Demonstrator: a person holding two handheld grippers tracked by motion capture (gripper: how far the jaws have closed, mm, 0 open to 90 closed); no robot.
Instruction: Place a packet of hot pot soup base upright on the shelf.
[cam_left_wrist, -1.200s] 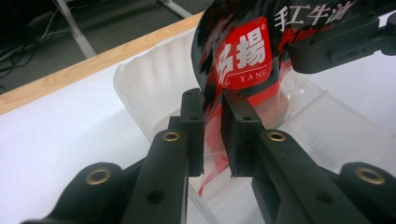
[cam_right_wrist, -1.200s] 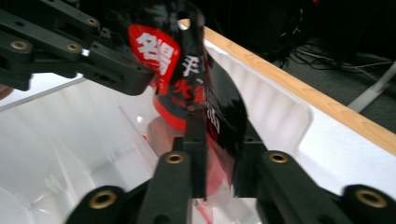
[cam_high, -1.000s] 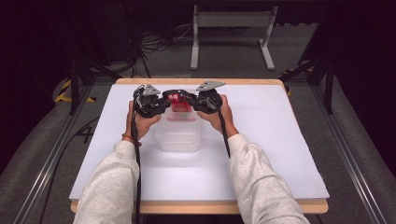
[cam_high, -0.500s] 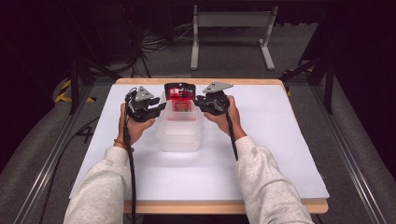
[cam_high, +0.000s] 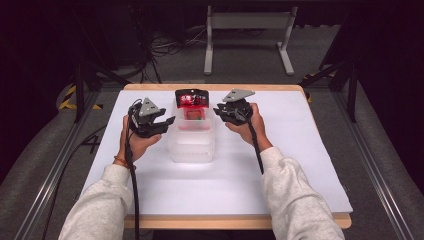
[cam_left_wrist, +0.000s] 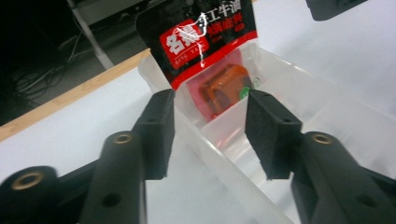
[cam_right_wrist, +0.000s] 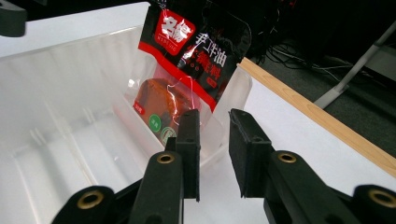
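A red-and-black sauce packet (cam_high: 191, 101) stands upright in the far compartment of a clear plastic container (cam_high: 193, 145) at the table's middle. My left gripper (cam_high: 170, 121) hovers just left of the container, open, with nothing held. In the left gripper view its jaws stand wide apart on either side of the container's near wall (cam_left_wrist: 219, 154), pointing at the packet (cam_left_wrist: 205, 37). My right gripper (cam_high: 217, 110) hangs just right of the packet, open by a narrow gap and holding nothing. In the right gripper view the packet (cam_right_wrist: 196, 51) leans against the container's end wall (cam_right_wrist: 233, 93).
A white sheet (cam_high: 300, 150) covers the wooden table (cam_high: 225, 221). The container's near compartments (cam_right_wrist: 56, 130) hold nothing. Dark floor, cables and a metal stand (cam_high: 247, 22) lie beyond the far edge. Open sheet spreads left, right and in front of the container.
Both grippers have drawn away from the packet, the left one to the left and nearer, the right one to the right. The packet stays standing in the container's far compartment.
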